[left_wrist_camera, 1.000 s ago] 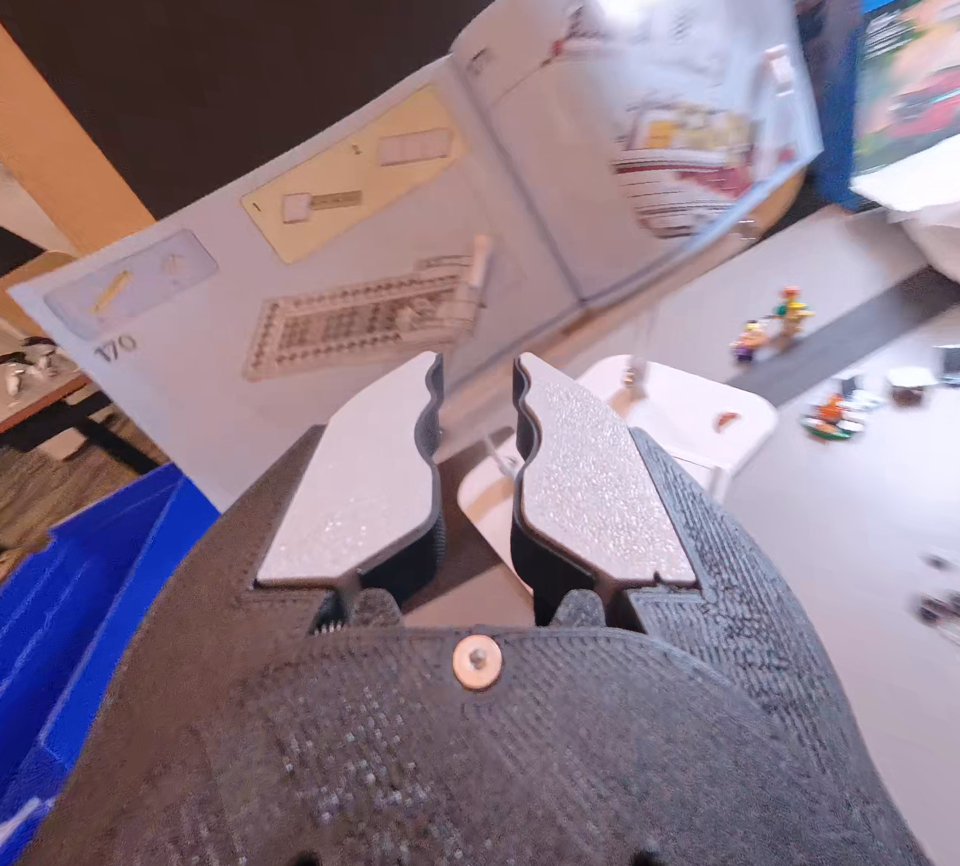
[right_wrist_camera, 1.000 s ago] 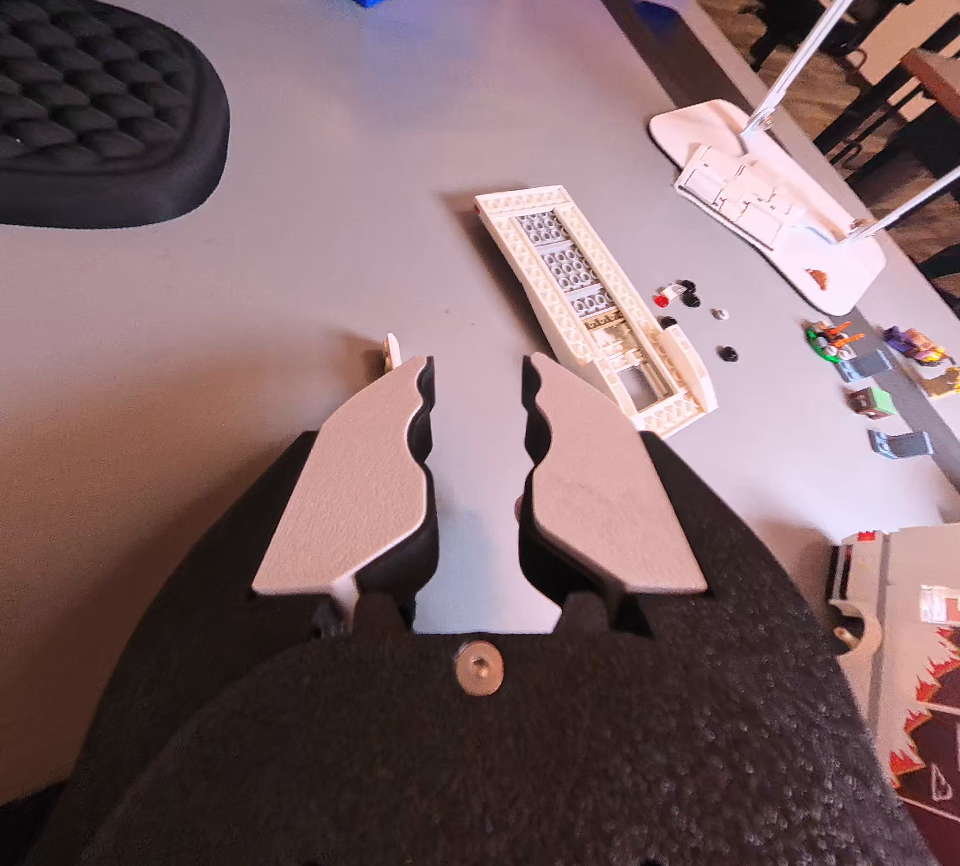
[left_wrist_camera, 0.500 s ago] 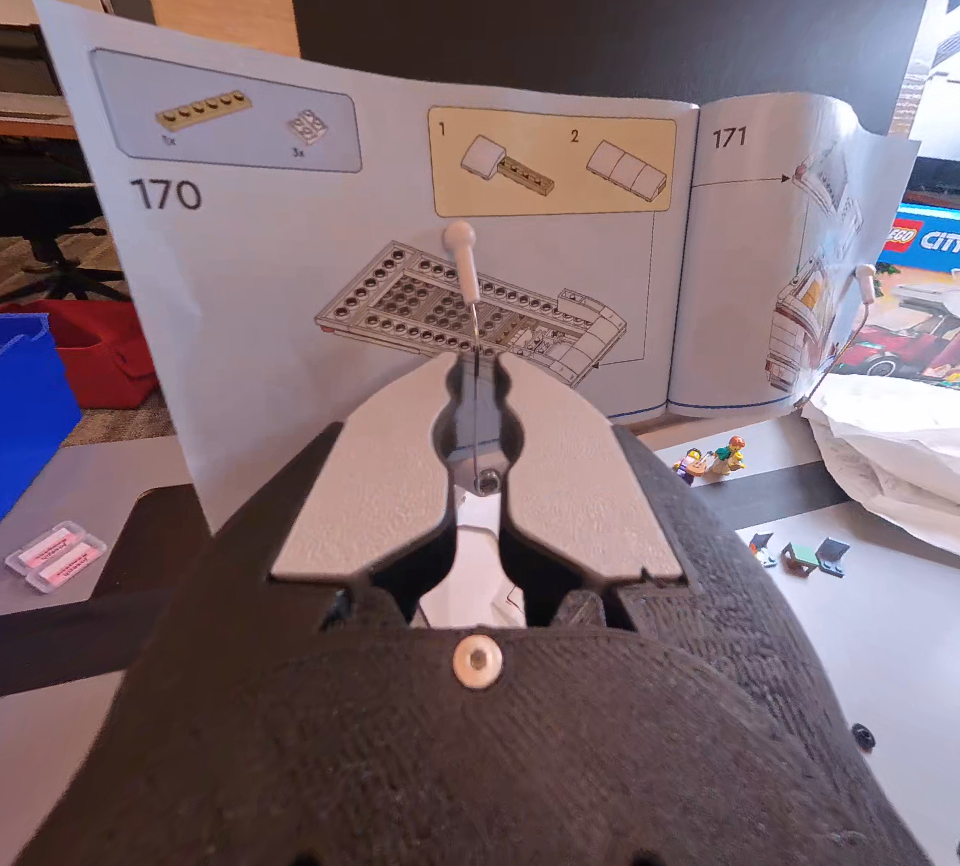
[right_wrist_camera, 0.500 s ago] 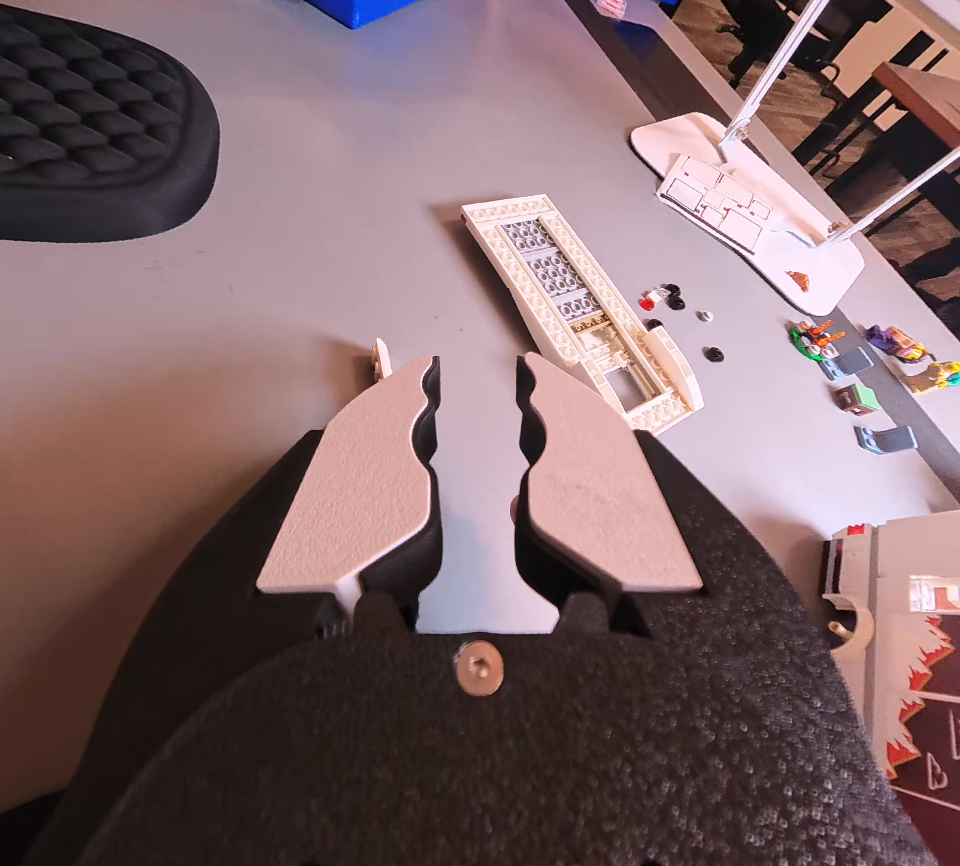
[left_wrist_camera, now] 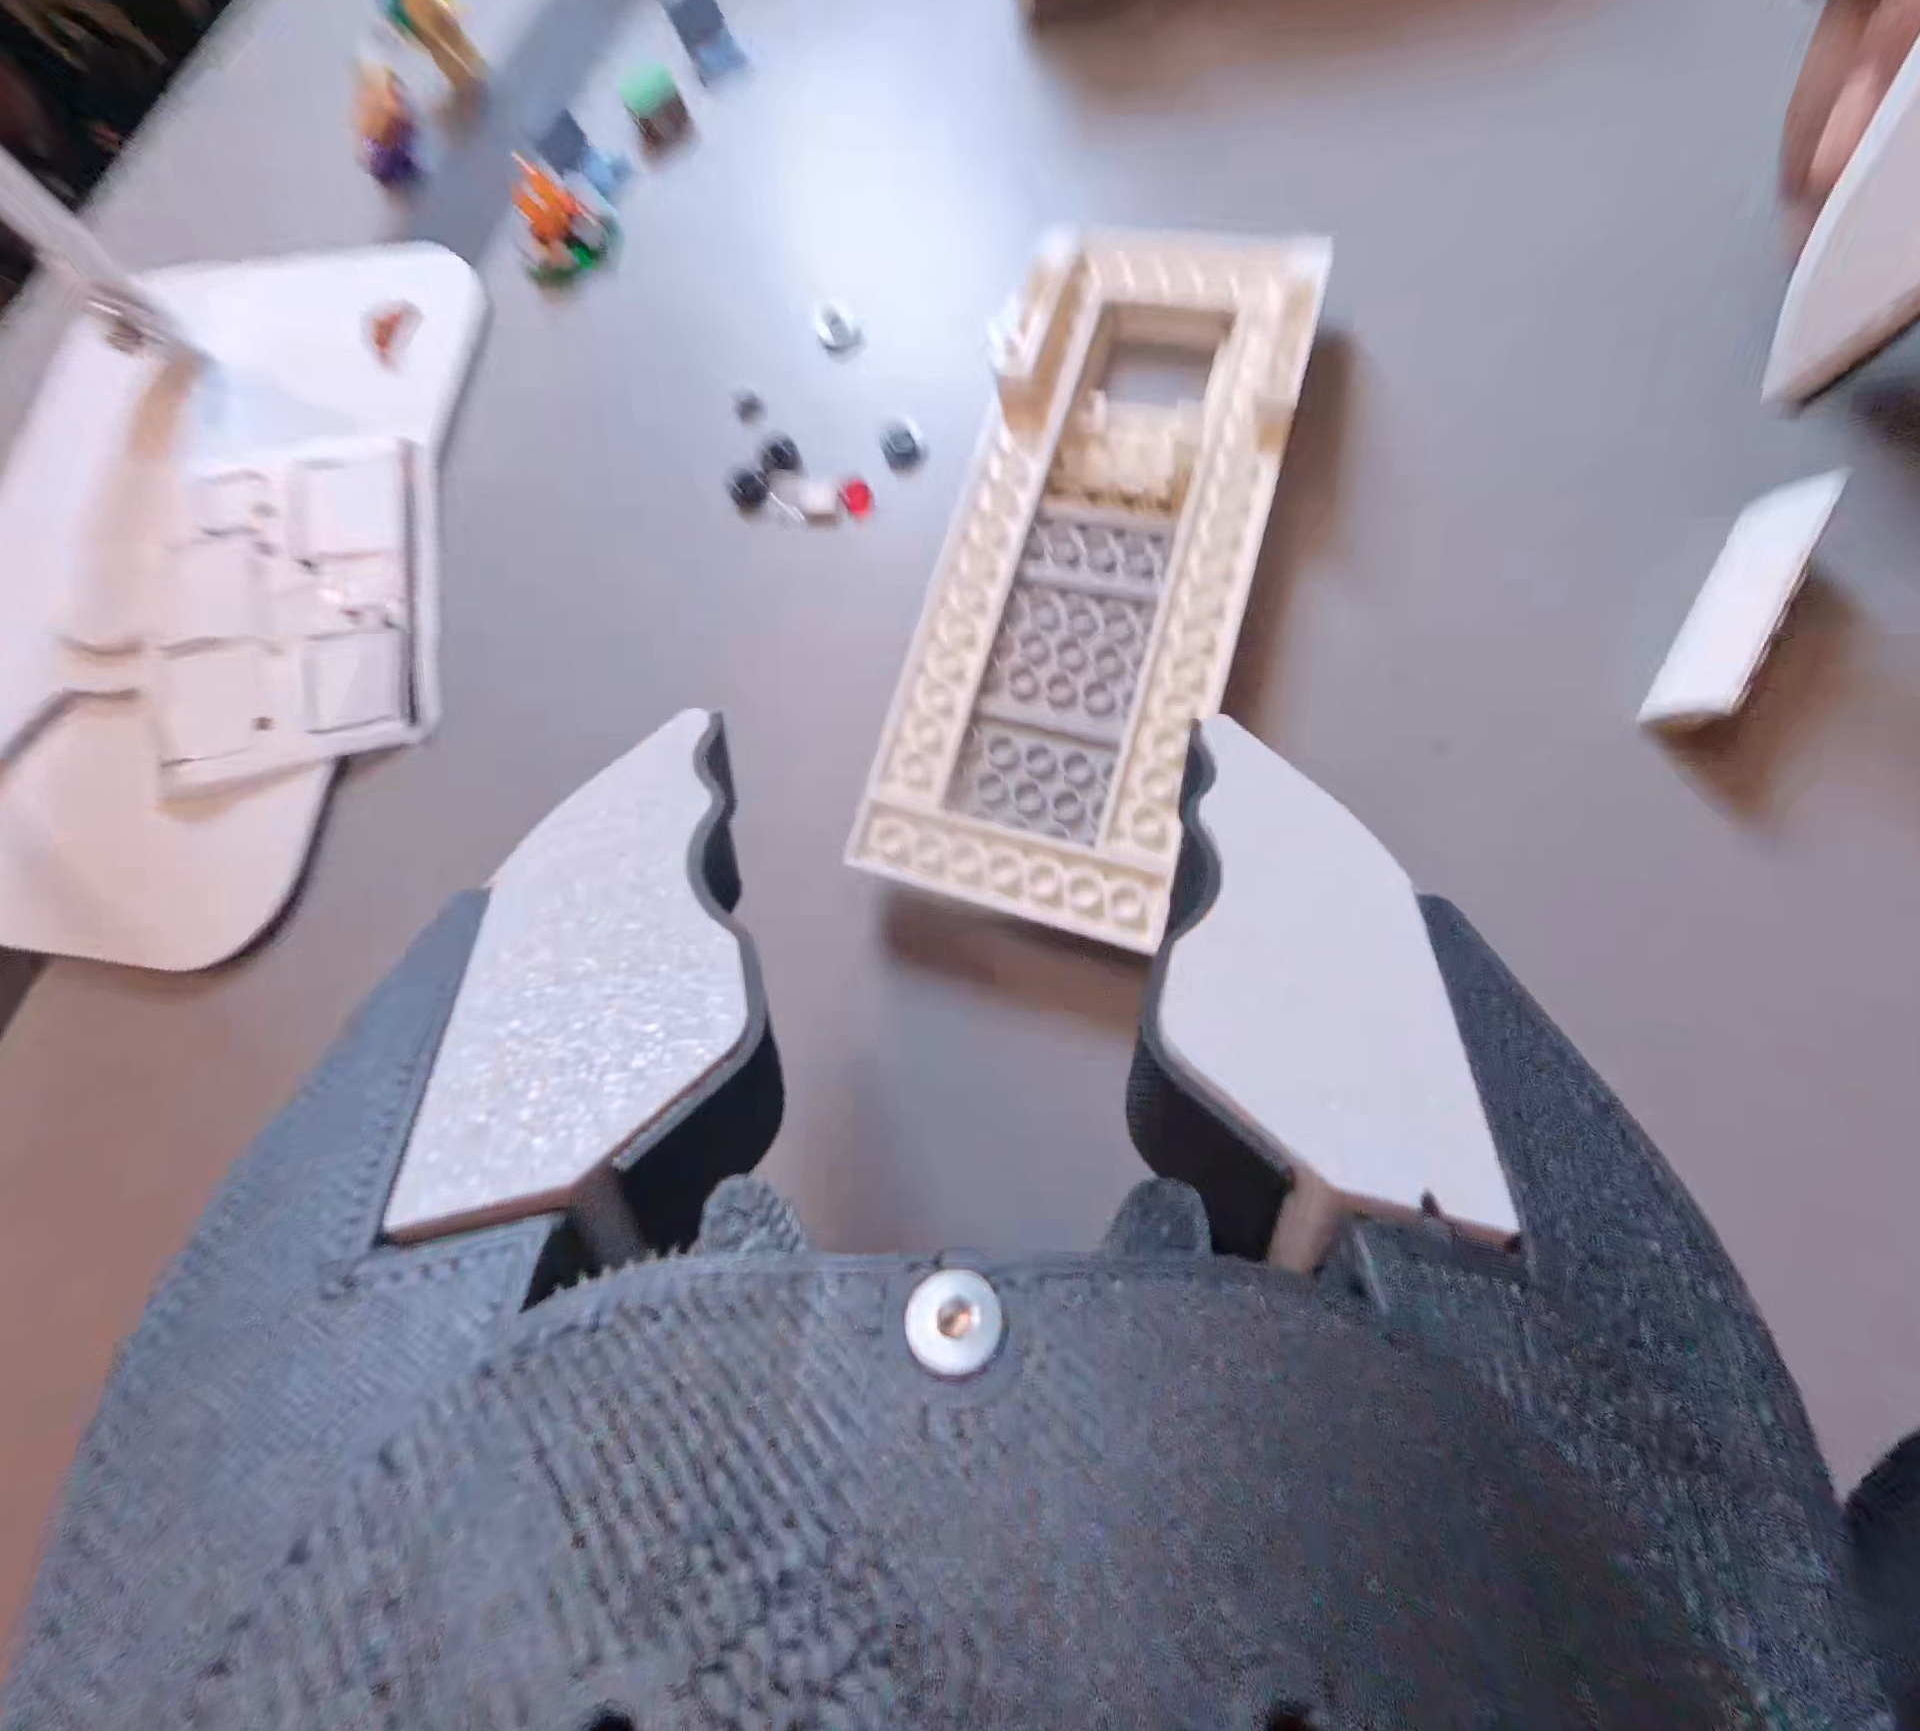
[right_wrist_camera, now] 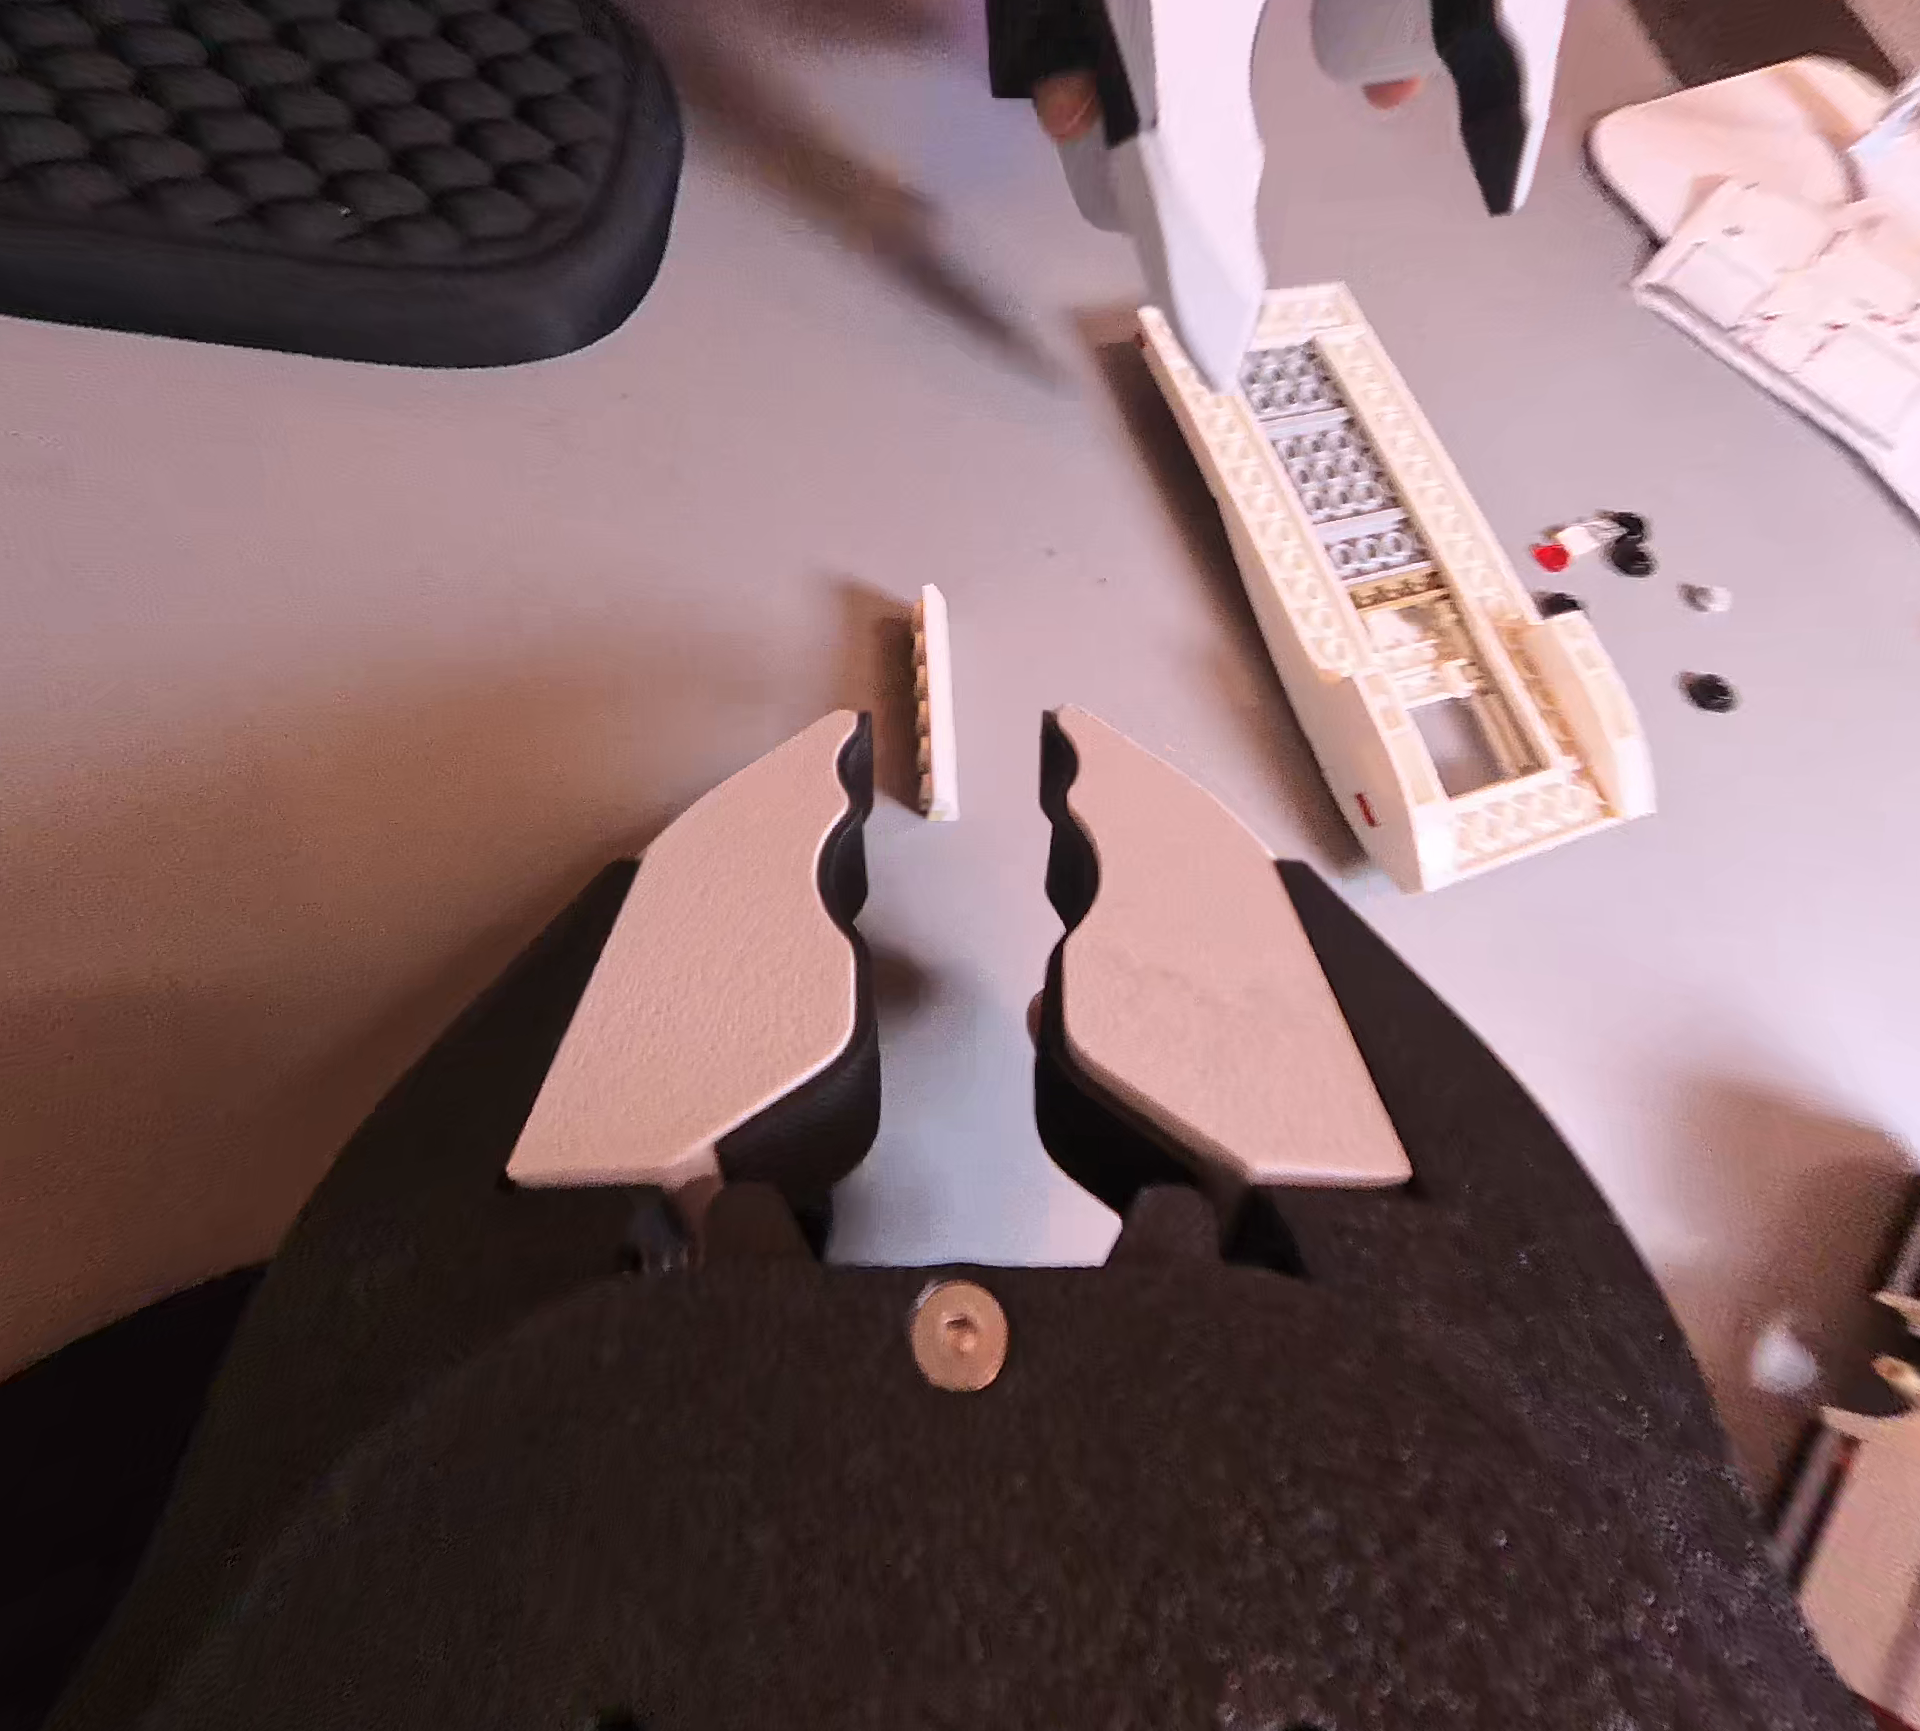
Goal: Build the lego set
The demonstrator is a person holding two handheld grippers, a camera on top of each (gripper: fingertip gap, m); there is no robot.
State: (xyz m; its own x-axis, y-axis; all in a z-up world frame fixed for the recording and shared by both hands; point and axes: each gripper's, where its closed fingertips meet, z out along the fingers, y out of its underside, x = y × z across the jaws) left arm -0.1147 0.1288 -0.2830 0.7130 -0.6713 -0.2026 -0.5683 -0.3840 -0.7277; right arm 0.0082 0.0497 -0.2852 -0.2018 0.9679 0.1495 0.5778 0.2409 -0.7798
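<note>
The left gripper (left_wrist_camera: 956,808) hangs with jaws spread wide and empty above the near end of a long cream brick-built plate assembly (left_wrist_camera: 1091,601) lying flat on the grey surface (left_wrist_camera: 644,746); one fingertip (right_wrist_camera: 1210,310) is at its far edge, contact unclear. The right gripper (right_wrist_camera: 951,777) is part-open and empty, low over the surface, with a thin white tile strip on tan studs (right_wrist_camera: 935,705) standing on edge between its tips, nearer the left pad, untouched. Small black and red round pieces (left_wrist_camera: 800,476) lie beside the assembly, a white stand base (left_wrist_camera: 208,538) farther off.
</note>
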